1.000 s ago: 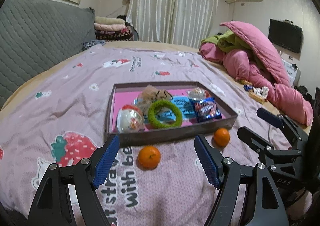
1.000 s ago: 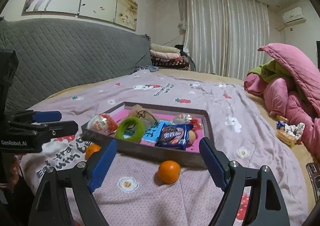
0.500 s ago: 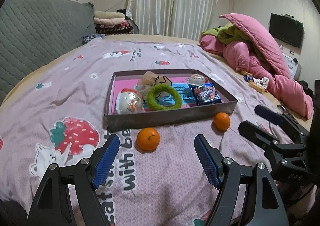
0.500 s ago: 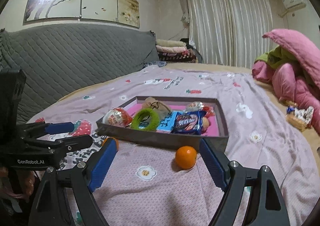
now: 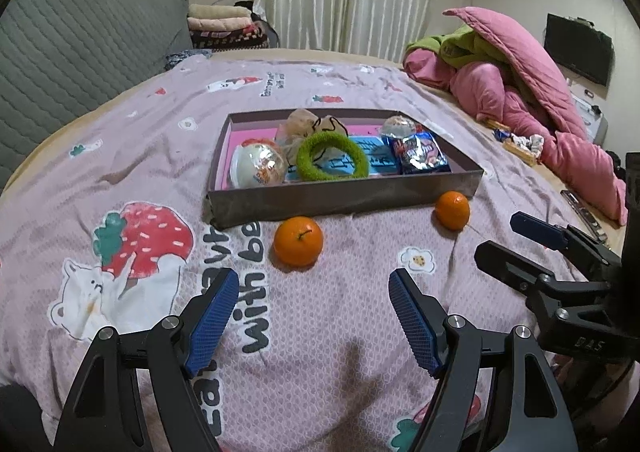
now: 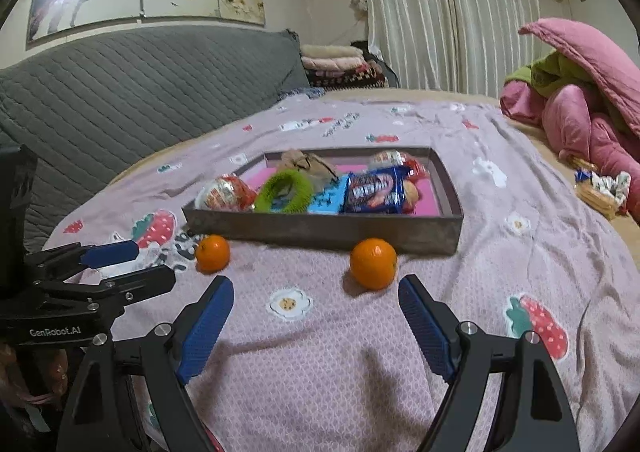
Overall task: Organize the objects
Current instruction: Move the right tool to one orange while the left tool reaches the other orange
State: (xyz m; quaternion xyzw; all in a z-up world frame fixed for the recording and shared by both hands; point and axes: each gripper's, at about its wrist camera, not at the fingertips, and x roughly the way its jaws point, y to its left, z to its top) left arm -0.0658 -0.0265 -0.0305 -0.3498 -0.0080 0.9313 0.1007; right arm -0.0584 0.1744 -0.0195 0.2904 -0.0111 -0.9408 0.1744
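A shallow grey tray [image 5: 344, 199] [image 6: 320, 230] with a pink floor lies on the bedspread. It holds a green ring [image 5: 332, 155] [image 6: 283, 190], a clear toy ball [image 5: 258, 167], a blue snack packet [image 5: 420, 153] [image 6: 374, 189], a blue card and a tan pouch. Two oranges rest on the cover just in front of the tray: the left orange [image 5: 298, 240] [image 6: 213, 252] and the right orange [image 5: 452, 210] [image 6: 373, 263]. My left gripper [image 5: 314, 316] stands open and empty behind the left orange. My right gripper [image 6: 316, 322] is open and empty, close behind the right orange.
The pink bedspread with strawberry prints [image 5: 132, 179] covers the bed. A grey quilted headboard [image 6: 132, 91] runs along the left. A heap of pink and green quilts [image 5: 520, 83] lies at the right, with small wrappers [image 6: 600, 187] beside it.
Both views have sunk and tipped down toward the bed, so the tray and oranges sit higher and nearer. The right gripper now lines up behind the right orange. Both stay open.
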